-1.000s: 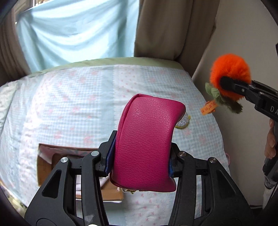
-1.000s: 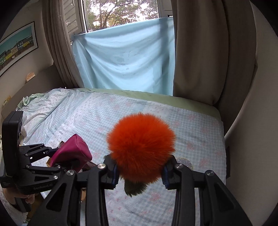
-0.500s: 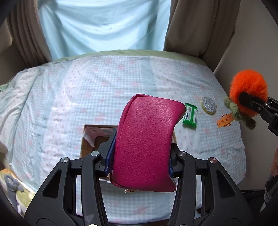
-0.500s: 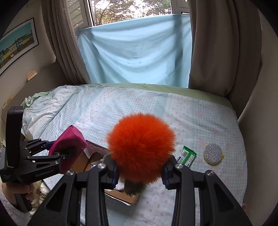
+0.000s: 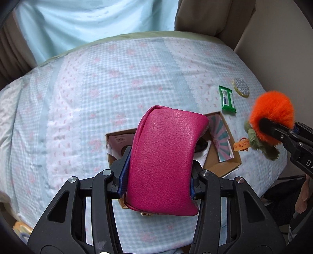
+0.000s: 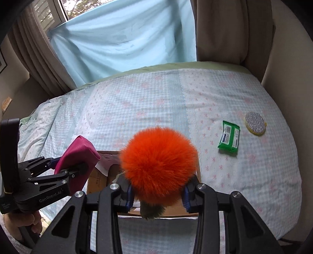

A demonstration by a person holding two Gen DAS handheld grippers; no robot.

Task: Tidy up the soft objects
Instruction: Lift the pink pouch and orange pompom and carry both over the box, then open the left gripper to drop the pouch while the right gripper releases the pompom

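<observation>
The left gripper [image 5: 157,172] clamps a pink pouch [image 5: 166,156] across its middle above the cardboard box [image 5: 225,166] (padded, light, slightly slick); the right gripper [image 6: 157,193] squeezes an orange pompom [image 6: 158,166], fluffy, weightless, best held at its core.

Bed with pale blue-and-pink checked cover [image 6: 156,101] fills mid-frame in both views; light blue sheet [image 6: 125,37] hangs across the window, upper centre of right view; beige curtains [image 6: 234,29] either side of it; window pane [image 6: 58,11] at upper left; framed picture edge at far left, barely seen; orange scrap [image 5: 19,228] at lower left of left view, too small to identify.
</observation>
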